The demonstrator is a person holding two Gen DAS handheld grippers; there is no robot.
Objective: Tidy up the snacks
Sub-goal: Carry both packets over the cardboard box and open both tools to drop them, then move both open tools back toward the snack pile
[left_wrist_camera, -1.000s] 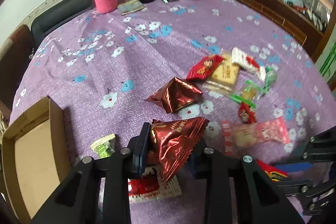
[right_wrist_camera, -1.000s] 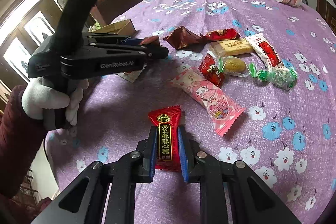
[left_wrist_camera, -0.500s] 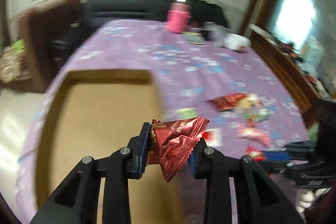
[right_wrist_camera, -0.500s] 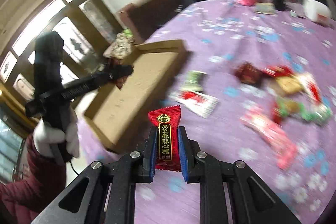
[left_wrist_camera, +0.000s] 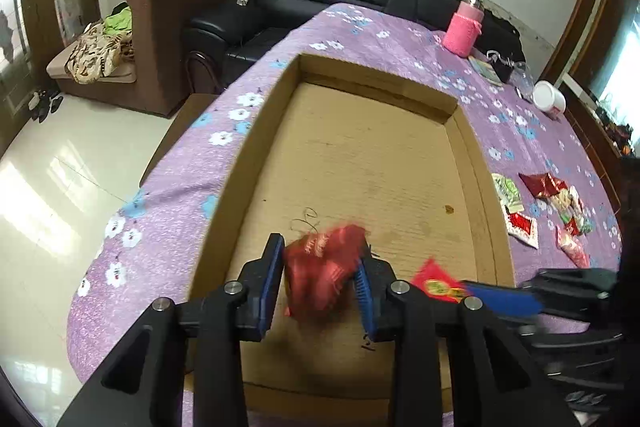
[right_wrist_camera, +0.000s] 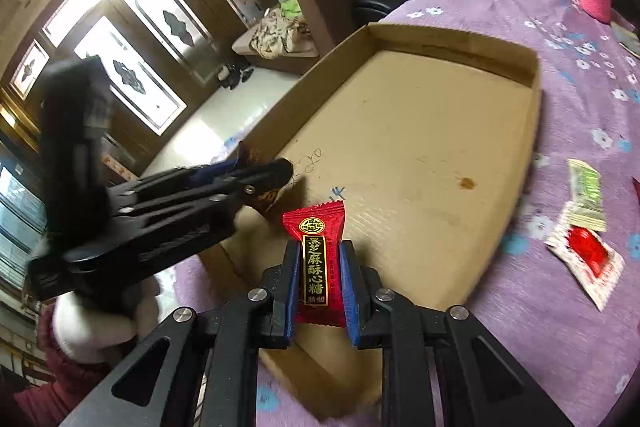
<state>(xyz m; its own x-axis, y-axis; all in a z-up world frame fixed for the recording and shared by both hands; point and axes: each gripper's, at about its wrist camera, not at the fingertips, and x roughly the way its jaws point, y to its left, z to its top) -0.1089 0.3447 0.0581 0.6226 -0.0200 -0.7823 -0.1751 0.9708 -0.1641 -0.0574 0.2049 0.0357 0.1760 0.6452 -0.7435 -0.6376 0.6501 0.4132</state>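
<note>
My left gripper (left_wrist_camera: 320,283) sits over the near end of a shallow cardboard tray (left_wrist_camera: 472,155). Its jaws have spread, and the dark red foil snack (left_wrist_camera: 322,277) between them looks blurred and loose. My right gripper (right_wrist_camera: 320,279) is shut on a red candy packet with gold lettering (right_wrist_camera: 318,259), held above the tray (right_wrist_camera: 534,115) near its front edge. The left gripper shows in the right wrist view (right_wrist_camera: 276,171), and the red packet shows in the left wrist view (left_wrist_camera: 438,281). The tray floor is bare cardboard.
Several loose snacks (left_wrist_camera: 540,203) lie on the purple flowered cloth (left_wrist_camera: 172,203) right of the tray; a green packet (right_wrist_camera: 586,195) and a red-and-white one (right_wrist_camera: 586,259) are nearest. A pink bottle (left_wrist_camera: 464,31) and white jar (left_wrist_camera: 550,99) stand far back. The table edge drops to floor on the left.
Both grippers have moved from the snack pile to above the tray. The left jaws have widened around the foil snack, which now blurs. The right gripper still grips its packet.
</note>
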